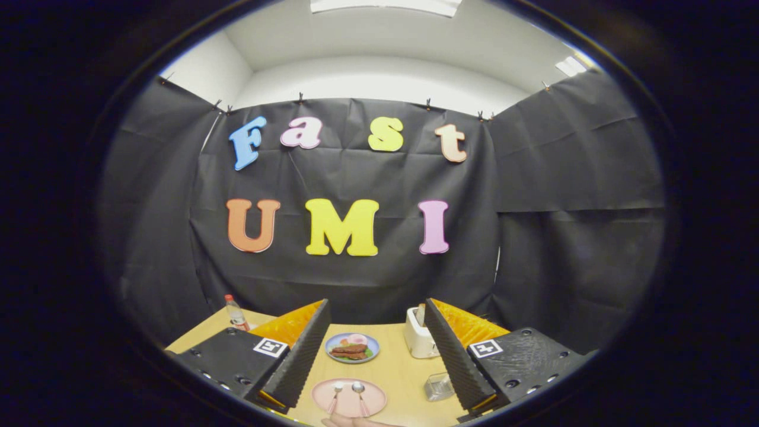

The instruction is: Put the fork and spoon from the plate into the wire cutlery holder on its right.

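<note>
The gripper (376, 356) hung with fingers wide apart above the pink plate (348, 397); fork (335, 396) and spoon (359, 394) lay close together, risking a double grab.

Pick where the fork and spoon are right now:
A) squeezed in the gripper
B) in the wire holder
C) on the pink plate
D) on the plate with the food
C: the fork and spoon lie side by side on the pink plate, between the open gripper fingers, nothing pinched.
</note>
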The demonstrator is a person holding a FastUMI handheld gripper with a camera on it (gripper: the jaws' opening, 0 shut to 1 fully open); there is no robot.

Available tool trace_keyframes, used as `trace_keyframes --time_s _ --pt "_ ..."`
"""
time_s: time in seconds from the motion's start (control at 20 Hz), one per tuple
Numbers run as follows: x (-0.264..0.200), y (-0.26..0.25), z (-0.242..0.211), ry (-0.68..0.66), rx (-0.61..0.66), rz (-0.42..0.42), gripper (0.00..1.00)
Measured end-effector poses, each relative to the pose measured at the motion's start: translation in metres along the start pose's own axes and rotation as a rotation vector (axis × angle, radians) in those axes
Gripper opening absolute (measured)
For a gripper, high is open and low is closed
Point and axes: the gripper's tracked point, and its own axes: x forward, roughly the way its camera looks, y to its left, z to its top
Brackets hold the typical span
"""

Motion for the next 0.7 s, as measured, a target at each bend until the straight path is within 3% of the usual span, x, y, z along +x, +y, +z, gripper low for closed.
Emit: trace_keyframes --time_s 0.5,0.7 --pt "0.025 -0.022 -0.045 0.075 0.013 -0.030 0.95" --pt "0.048 -0.024 -0.086 0.148 -0.010 -0.018 0.95"
